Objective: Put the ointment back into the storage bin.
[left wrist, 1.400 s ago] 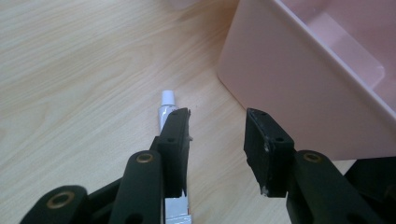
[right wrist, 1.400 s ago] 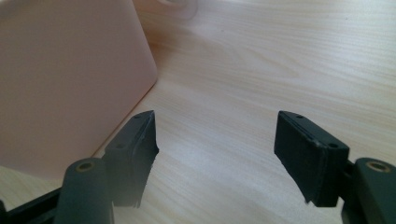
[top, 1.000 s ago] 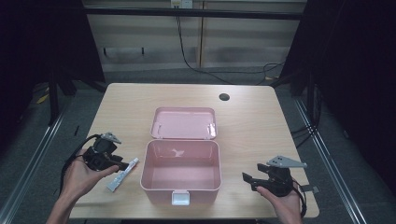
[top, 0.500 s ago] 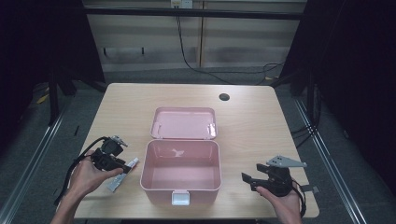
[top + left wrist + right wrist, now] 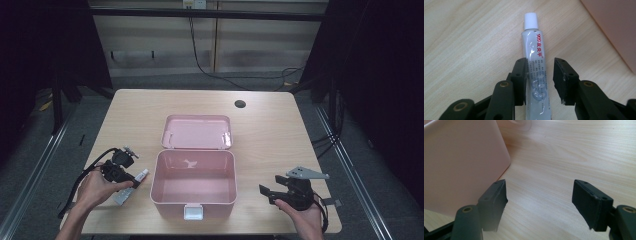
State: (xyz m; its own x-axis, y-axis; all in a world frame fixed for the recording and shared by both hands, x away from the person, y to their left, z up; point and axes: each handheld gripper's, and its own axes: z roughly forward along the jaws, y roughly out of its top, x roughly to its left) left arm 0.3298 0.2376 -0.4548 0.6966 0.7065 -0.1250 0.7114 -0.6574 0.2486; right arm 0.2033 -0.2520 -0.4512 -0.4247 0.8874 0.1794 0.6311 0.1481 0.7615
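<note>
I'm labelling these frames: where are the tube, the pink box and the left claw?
tube (image 5: 535, 52): left gripper view, printed body.
pink box (image 5: 193, 206): high view, front wall.
left claw (image 5: 540, 81): left gripper view, gap between jaws.

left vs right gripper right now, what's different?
Left gripper straddles the tube, one jaw touching it; right gripper has nothing between its jaws. Left gap is narrow; right is wide. Left sits left of the pink box; right sits on its other side. Both are open, low over the table.

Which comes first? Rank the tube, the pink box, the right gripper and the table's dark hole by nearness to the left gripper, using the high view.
1. tube, under the left gripper.
2. pink box, beside it.
3. right gripper, across the box.
4. dark hole, far side.
</note>
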